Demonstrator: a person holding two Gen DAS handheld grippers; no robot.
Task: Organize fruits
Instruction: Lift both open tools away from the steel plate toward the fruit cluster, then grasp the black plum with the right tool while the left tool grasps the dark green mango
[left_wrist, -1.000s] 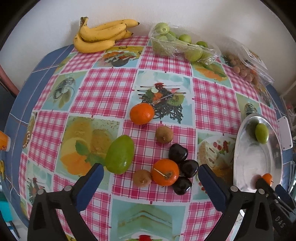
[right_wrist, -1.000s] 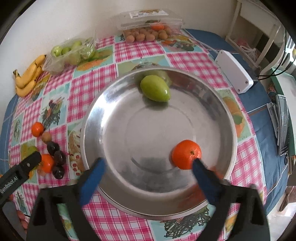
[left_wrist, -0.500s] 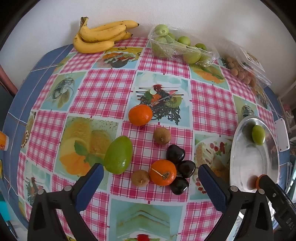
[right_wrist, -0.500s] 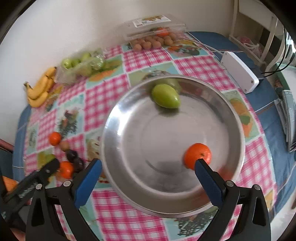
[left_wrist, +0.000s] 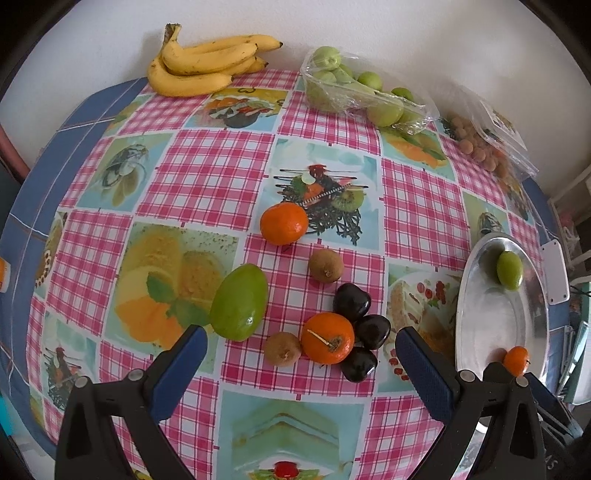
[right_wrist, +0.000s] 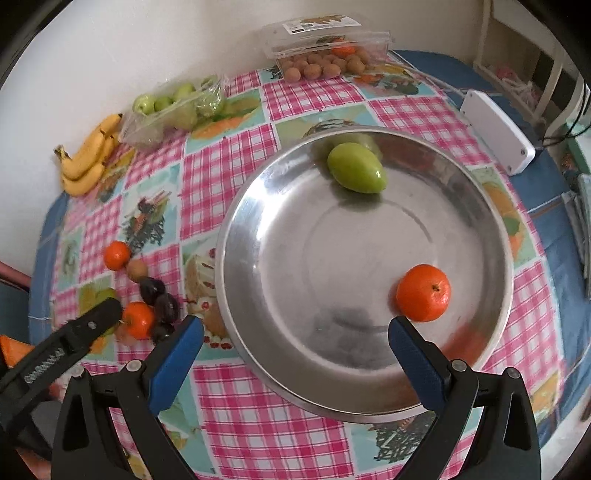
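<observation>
In the right wrist view a steel bowl (right_wrist: 280, 354) holds a green mango (right_wrist: 356, 168) at its far side and a tangerine (right_wrist: 423, 292) near its right front. My right gripper (right_wrist: 295, 341) hovers open and empty above the bowl's near rim. In the left wrist view my left gripper (left_wrist: 301, 350) is open and empty above a cluster on the checked cloth: a tangerine with a stem (left_wrist: 327, 342), dark plums (left_wrist: 351, 301), two kiwis (left_wrist: 282, 348) (left_wrist: 325, 265), a second green mango (left_wrist: 239, 301) and another tangerine (left_wrist: 283, 223). The bowl (left_wrist: 480, 332) lies at the right.
Bananas (left_wrist: 201, 70), a bagged tray of green fruit (left_wrist: 354, 90) and a clear box of small brown fruit (left_wrist: 484, 147) line the wall side of the table. A white box (right_wrist: 496, 131) sits right of the bowl. The left gripper's finger (right_wrist: 62, 350) shows at lower left.
My right gripper has pulled back and up from the bowl, shifting left, so the tangerine no longer sits by its right finger. The left gripper has barely moved.
</observation>
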